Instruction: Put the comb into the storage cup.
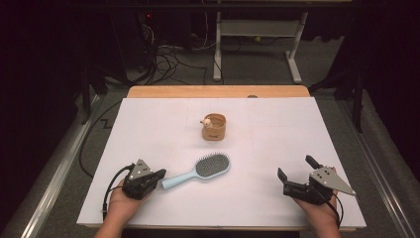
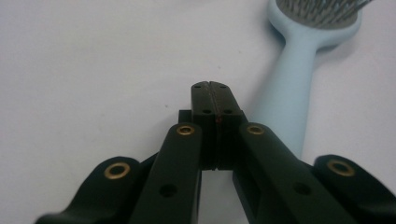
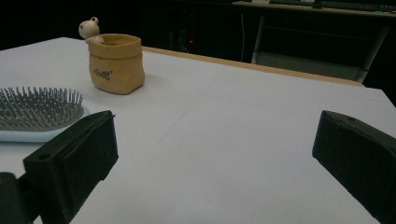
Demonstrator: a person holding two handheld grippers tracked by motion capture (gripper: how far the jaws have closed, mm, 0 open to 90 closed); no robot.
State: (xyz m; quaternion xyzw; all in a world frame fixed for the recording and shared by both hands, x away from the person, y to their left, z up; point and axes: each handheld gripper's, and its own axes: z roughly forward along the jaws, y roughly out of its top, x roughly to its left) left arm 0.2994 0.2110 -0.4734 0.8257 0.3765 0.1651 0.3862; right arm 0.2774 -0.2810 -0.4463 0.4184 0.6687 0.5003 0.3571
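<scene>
The left gripper [image 1: 159, 174] is a compact black block topped by a grey three-cornered plate dotted with small screws, and a black cable loops out behind it, away from the jaws. Seen along its own jaws, the left gripper [image 2: 215, 88] has matte black linkage arms with brass-ringed holes at the pivots and plain dark screw holes near the jaw tips — a thin reddish mark sits on the seam between the jaws. The right gripper [image 1: 297, 172] has the same black body and grey plate; its jaws are blocky and matte black, each with a small hole. The hands and forearms are bare — no sleeves.
</scene>
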